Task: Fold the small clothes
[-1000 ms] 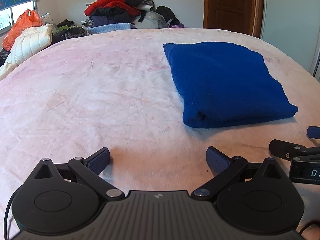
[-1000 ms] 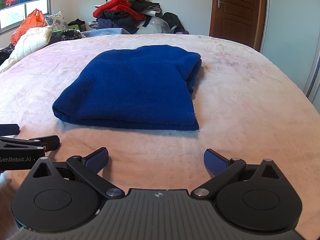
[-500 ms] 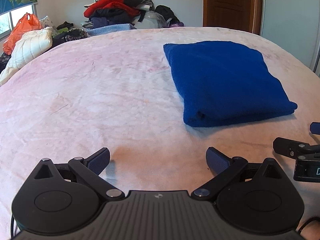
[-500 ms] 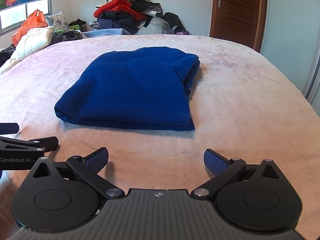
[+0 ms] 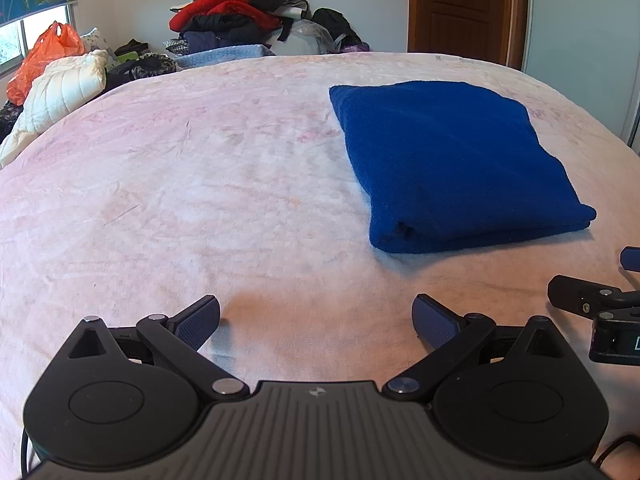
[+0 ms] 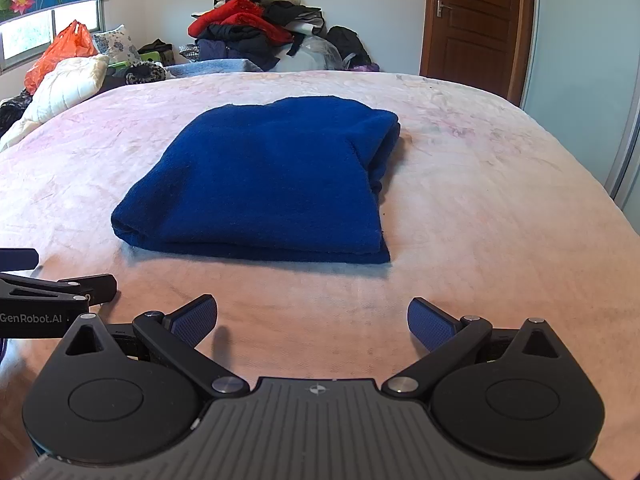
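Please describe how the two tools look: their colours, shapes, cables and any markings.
Each tool, left tool and right tool, has a black ribbed body, two round black discs, silver pivot pins and blue textured pads. A thin black cable runs beside the left one, whose side reads "GenRobot.AI".

bed left side open, folded garment rt

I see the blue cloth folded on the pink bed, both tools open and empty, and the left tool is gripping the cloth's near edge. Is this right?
Not quite. The left tool is not gripping anything: in the left wrist view it sits open, short of the blue cloth, with bare pink bed between. The rest holds: the cloth lies folded, and the right tool is open and empty too.
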`<state>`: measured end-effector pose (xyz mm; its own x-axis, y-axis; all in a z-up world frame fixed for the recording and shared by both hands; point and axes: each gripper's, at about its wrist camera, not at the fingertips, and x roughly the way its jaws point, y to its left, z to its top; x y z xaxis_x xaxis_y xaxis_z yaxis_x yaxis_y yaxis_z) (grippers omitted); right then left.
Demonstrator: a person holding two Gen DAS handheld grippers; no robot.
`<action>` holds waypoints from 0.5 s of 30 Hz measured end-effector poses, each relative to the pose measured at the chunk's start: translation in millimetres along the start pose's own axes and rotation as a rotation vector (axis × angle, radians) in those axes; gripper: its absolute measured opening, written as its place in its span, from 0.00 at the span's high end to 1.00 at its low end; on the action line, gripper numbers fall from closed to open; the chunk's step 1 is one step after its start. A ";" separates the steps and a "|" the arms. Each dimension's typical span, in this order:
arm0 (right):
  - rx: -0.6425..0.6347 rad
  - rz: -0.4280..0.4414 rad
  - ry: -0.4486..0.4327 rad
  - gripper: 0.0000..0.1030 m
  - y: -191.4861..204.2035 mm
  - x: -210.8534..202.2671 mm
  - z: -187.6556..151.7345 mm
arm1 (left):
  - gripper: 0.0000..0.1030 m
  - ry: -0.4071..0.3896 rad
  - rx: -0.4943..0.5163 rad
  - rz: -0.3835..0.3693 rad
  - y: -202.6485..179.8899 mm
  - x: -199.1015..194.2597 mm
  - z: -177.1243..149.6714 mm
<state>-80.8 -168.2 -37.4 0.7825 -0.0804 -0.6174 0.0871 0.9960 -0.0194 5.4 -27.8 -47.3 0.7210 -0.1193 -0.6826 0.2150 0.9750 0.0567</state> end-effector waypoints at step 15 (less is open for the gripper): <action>-0.003 0.009 -0.006 0.01 2.1 -1.5 -1.0 | 0.00 0.000 -0.006 -0.001 1.0 0.3 0.3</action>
<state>-82.5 -165.9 -37.3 0.7867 -0.0717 -0.6132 0.0779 0.9968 -0.0166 6.0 -26.9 -47.2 0.7206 -0.1199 -0.6829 0.2118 0.9759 0.0522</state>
